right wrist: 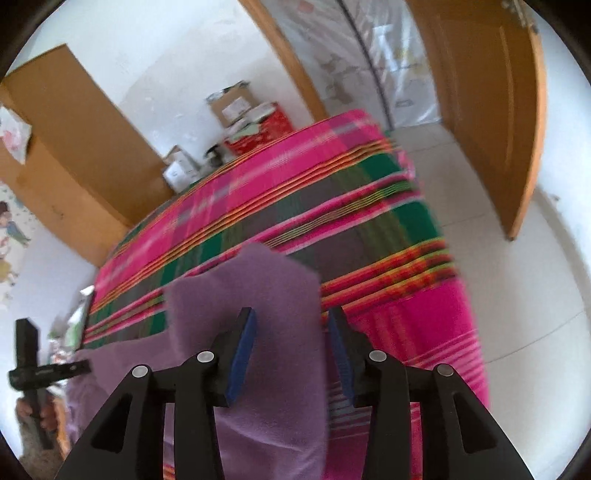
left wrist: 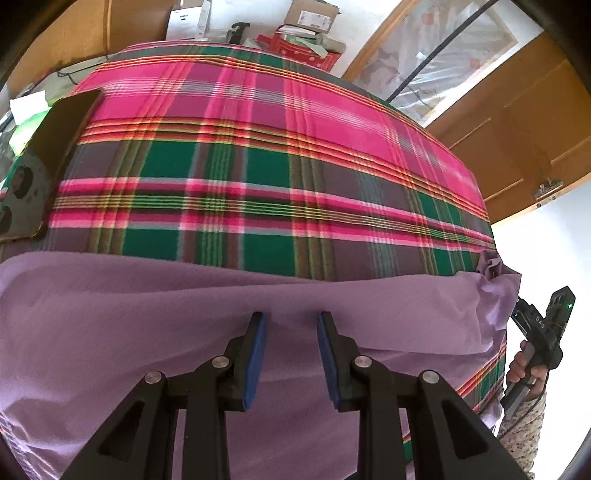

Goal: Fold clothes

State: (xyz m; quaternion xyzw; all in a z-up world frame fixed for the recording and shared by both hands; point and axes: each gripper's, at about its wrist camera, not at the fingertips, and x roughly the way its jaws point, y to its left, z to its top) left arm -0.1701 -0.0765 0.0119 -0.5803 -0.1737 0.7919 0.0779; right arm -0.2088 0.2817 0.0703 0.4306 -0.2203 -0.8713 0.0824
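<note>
Your work surface is covered with a bright plaid blanket [left wrist: 280,155] in pink, green and grey. Cardboard boxes [left wrist: 310,18] sit at the far end, and a wooden door [right wrist: 487,110] stands beside white walls. The purple garment [left wrist: 147,325] lies along the near edge of the blanket, its long side running left to right. Your left tongs [left wrist: 291,350] are apart above it, holding nothing. Your right tongs [right wrist: 291,354] are apart too, with a purple flap between them.
</note>
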